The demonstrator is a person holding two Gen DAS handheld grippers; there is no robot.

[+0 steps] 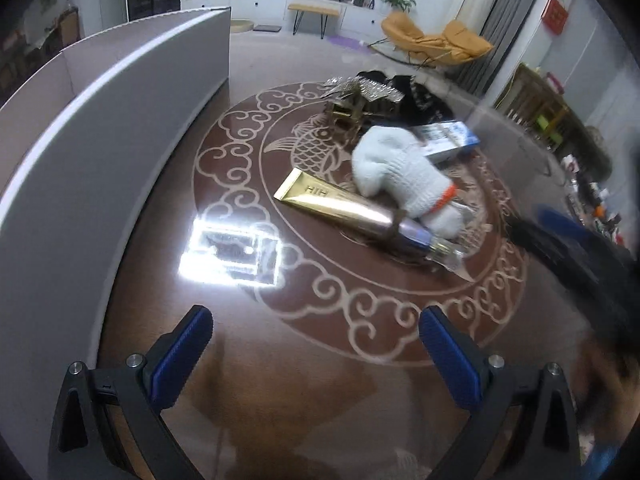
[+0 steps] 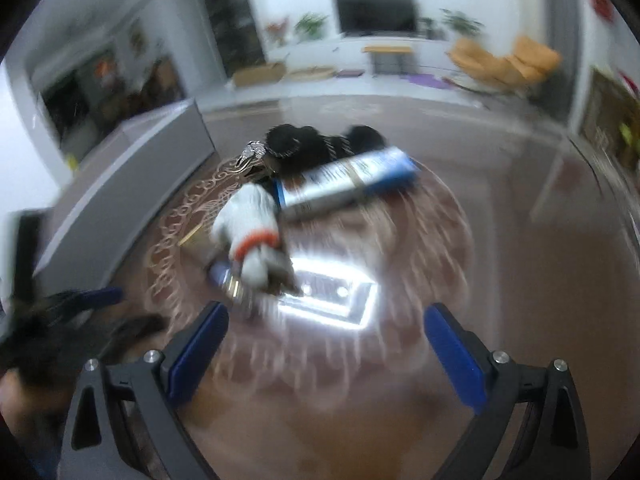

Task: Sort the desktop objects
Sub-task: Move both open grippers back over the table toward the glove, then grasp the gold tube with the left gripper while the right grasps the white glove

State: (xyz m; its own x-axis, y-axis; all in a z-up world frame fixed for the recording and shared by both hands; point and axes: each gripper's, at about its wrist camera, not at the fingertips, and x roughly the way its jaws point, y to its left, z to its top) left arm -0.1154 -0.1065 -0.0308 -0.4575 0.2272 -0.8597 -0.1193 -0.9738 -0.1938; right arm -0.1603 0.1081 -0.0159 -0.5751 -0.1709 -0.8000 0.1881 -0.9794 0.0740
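A pile of objects lies on the brown patterned table [image 1: 320,320]. It holds a gold and purple tube [image 1: 344,208], a white knit glove [image 1: 396,172] with an orange cuff band lying over it, a blue and white box [image 1: 448,138], a glittery gold hair clip [image 1: 356,98] and a black furry item [image 1: 420,100]. My left gripper [image 1: 316,344] is open and empty, well short of the pile. My right gripper [image 2: 326,340] is open and empty, just short of the glove [image 2: 250,228] and the tube's cap [image 2: 224,276]; the box [image 2: 348,184] lies behind. This view is motion blurred.
A grey low-walled box [image 1: 100,152] stands along the table's left side, also in the right wrist view [image 2: 132,168]. A bright lamp reflection [image 1: 232,252] lies on the tabletop. The right gripper shows blurred at the right edge of the left wrist view [image 1: 568,240].
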